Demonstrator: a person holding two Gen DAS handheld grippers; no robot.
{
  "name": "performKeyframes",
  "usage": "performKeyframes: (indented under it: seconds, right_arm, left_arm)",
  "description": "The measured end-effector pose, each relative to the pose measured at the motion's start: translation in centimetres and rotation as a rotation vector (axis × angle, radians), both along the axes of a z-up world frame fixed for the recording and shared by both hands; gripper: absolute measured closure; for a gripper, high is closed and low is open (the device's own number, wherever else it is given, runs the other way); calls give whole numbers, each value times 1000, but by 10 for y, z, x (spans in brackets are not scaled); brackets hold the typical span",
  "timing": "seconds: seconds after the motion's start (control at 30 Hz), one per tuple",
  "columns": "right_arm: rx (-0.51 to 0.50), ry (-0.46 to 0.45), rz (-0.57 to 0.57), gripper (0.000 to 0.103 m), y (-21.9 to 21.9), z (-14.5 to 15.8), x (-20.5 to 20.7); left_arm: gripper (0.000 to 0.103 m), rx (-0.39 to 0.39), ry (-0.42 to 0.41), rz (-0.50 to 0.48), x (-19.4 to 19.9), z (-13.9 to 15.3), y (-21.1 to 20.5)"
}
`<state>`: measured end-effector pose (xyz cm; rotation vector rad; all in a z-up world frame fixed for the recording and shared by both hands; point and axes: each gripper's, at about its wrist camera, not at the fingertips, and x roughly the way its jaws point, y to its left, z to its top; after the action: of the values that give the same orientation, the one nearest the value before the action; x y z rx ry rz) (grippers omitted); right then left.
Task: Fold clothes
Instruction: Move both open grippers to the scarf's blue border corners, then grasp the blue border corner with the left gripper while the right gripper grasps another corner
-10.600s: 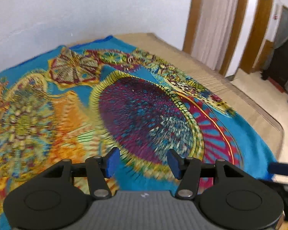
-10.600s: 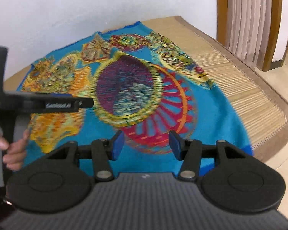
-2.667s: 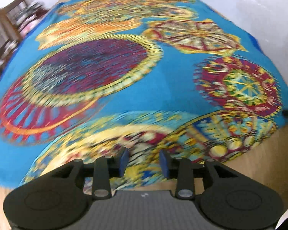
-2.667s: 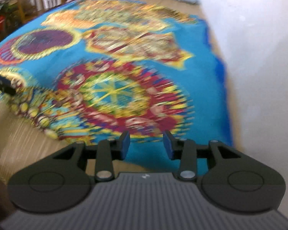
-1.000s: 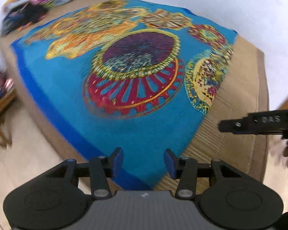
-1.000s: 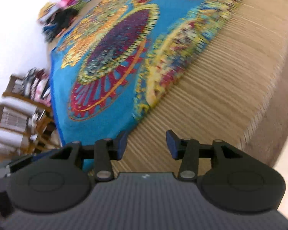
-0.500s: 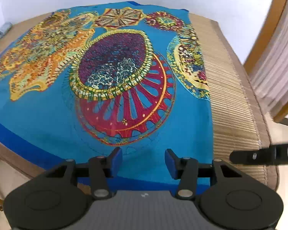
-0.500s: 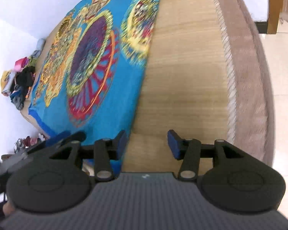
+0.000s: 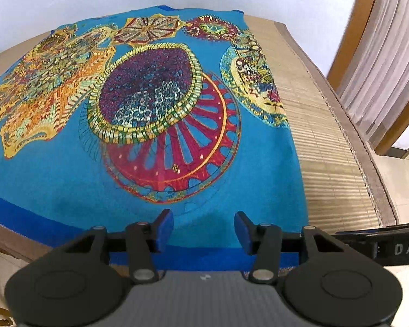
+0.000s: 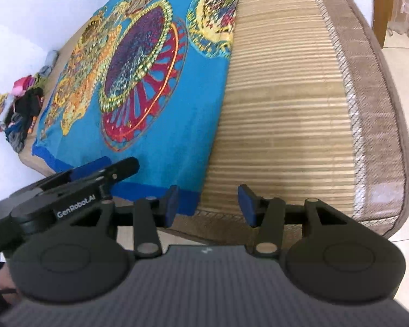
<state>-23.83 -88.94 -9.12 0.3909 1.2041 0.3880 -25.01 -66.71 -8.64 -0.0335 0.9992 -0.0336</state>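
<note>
From the left wrist view, the patterned cloth (image 9: pixel 155 125) lies spread flat over the bamboo mat (image 9: pixel 327 147) on the bed, its dark-blue border running along the near edge. It is laid open in a single layer, which is likely why both tools come to this near side: the border is the free hem that a first fold would lift. The left gripper (image 9: pixel 203 230) hangs just above that border with its jaws spread and nothing between them, the blue pads framing bare cloth. At the right edge a black bar of the other tool pokes into the picture, level with the near hem. A curtain (image 9: pixel 379 62) and wooden frame stand at the far right.

From the right wrist view, the cloth (image 10: pixel 150 81) covers the left part of the mat (image 10: pixel 291 103), leaving a wide bare strip on the right. The right gripper (image 10: pixel 208 204) is held over the cloth's near right corner, jaws apart and empty; its left pad sits over the blue border, its right pad over bare mat, so the corner falls roughly between them. That placement looks chosen to catch the corner. The left gripper (image 10: pixel 95 169) reaches in from the near left, over the same hem. A pile of clothes (image 10: pixel 16 109) waits at the far left end, well apart from the cloth. No fold is made yet.
</note>
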Motion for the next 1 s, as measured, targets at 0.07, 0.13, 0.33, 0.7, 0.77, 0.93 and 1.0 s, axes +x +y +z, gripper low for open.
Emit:
performKeyframes:
  seconds: [0.07, 0.13, 0.33, 0.7, 0.77, 0.93, 1.0]
  right_arm:
    - [-7, -9, 7, 52, 7, 0, -2]
    - [-5, -23, 6, 52, 12, -1, -3]
    - [52, -39, -16, 52, 20, -6, -1]
    - [130, -119, -52, 99, 25, 4, 7]
    - [163, -132, -68, 99, 23, 11, 9]
    - [215, -156, -86, 99, 18, 28, 14]
    - [219, -162, -81, 99, 17, 34, 14]
  left_arm:
    - [51, 2, 1, 2, -3, -1, 4]
    - [51, 2, -2, 6, -6, -2, 10]
    - [51, -9, -23, 3, -21, -2, 26]
    - [47, -19, -135, -191, -44, 10, 16]
    - [44, -26, -164, -252, -45, 13, 8]
    - [41, 19, -238, -383, -41, 15, -20]
    - [41, 49, -272, -409, -35, 13, -30]
